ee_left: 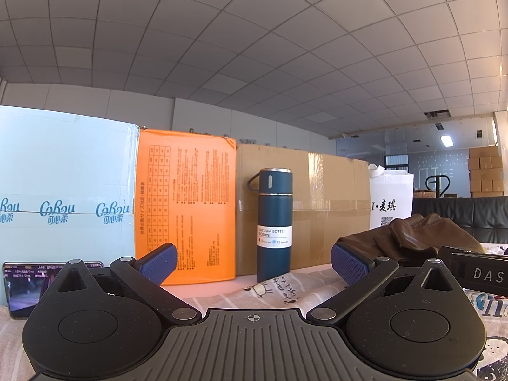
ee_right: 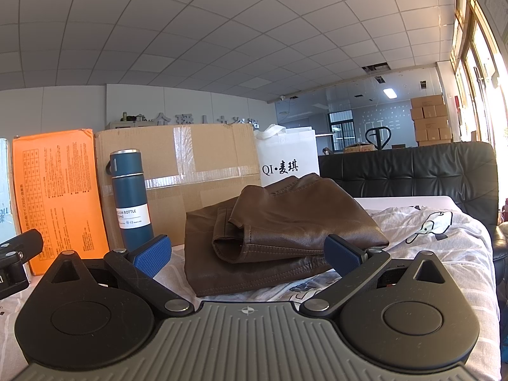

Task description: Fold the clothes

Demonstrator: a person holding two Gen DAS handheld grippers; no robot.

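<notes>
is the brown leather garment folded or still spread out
Folded: the brown leather garment lies as a compact stack of layers on the printed sheet, a sleeve cuff showing on top.

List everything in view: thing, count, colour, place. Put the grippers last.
leather garment: one, brown, folded on the printed cloth, ahead of the right gripper.
printed cloth: one, pale grey with cartoon prints, covering the surface.
vacuum bottle: one, dark blue with white label, upright in front of the cardboard box.
cardboard box: one, brown, taped, at the back.
orange box: one, orange with black print, left of the cardboard box.
pale blue carton: one, far left.
white bag: one, black lettering, right of the cardboard box.
phone: one, screen lit, lower left.
black sofa: one, behind the surface.
left gripper: blue pads, open, empty.
right gripper: blue pads, open, empty.
</notes>
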